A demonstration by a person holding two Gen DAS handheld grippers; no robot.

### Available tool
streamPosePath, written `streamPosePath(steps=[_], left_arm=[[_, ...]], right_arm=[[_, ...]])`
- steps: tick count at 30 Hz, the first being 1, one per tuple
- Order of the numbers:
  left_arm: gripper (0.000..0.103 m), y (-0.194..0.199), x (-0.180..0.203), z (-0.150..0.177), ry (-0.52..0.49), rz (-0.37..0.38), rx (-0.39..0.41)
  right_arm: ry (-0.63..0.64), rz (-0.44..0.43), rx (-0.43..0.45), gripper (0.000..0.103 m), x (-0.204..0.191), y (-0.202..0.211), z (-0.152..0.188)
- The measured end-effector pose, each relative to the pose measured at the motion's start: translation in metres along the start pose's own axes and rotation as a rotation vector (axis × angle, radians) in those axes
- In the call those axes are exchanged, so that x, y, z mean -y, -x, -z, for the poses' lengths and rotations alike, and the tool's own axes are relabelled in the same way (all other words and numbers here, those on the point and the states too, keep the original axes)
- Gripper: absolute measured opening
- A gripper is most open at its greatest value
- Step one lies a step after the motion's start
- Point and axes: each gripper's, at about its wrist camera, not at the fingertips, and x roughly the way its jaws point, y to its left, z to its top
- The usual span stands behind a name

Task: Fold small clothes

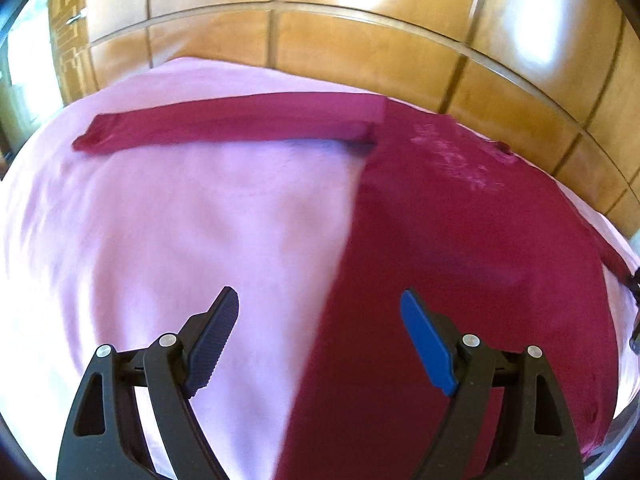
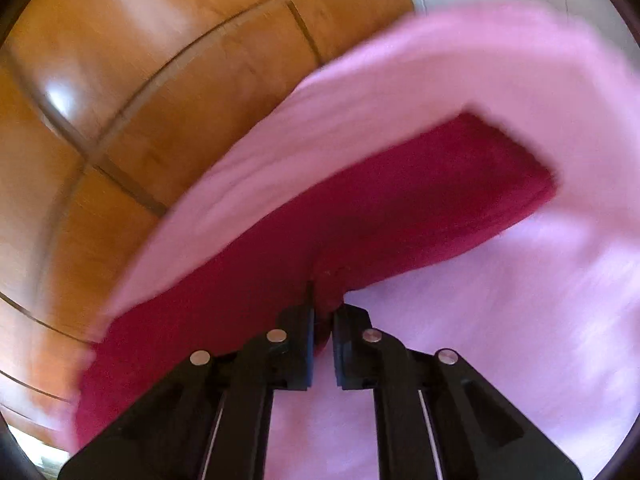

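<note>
Two tongs are at work over a dark red long-sleeved top (image 1: 460, 240) that is spread on a pale pink sheet (image 1: 180, 220), with a brown tiled floor (image 1: 360, 40) seen beyond the far edge. Whether the sheet covers a bed or a counter cannot be told.

In the left wrist view, the left tongs (image 1: 320, 344) are held wide apart above the near part of the garment, with nothing between them; one pad is over the sheet and the other over the red cloth, so the garment's left side edge is straddled. This is judged to be a readying for a grip on that edge.

In the right wrist view, the right tongs (image 2: 322, 344) are pressed together on a pinch of the red fabric (image 2: 360, 208), which is bunched up between the pads. The grip appears to be taken at an edge so that this part can be carried over in a fold.

The body of the top is laid with its long axis running near to far, the printed chest (image 1: 452, 156) and neckline at the far end. One sleeve (image 1: 232, 124) is stretched flat to the left, across that axis, with its cuff pointing left. The other sleeve is only glimpsed at the right edge. Folding is judged to be at an early step.
</note>
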Motion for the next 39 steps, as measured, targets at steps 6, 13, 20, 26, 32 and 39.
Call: streamPosePath(steps=[6,13,20,26,32,39], left_arm=[[0.082,0.002,-0.014,0.013,-0.03,-0.022,-0.028],[0.082,0.001,-0.023,0.028,-0.026,0.022,-0.069],[0.072,0.007,-0.018,0.046,-0.055,0.124,-0.097],[0.023,0.01,-0.005,0.056,-0.121,0.185,-0.103],[0.005,0.018,-0.008,0.06,-0.134,0.188,-0.091],[0.012,0.022,-0.014,0.055,-0.084,0.172,-0.087]], right_arm=[[0.079,0.027,-0.003,0.011,-0.009,0.012,0.02],[0.263,-0.106,0.029,0.051,-0.05,0.062,0.065],[0.362,-0.382,-0.156,0.056,-0.08,0.098,0.151],[0.466,-0.42,-0.222,0.037,-0.089,0.123,0.202],[0.662,-0.293,-0.109,0.009,-0.093,0.16,0.236],[0.669,-0.25,-0.093,0.02,-0.089,0.159,0.238]])
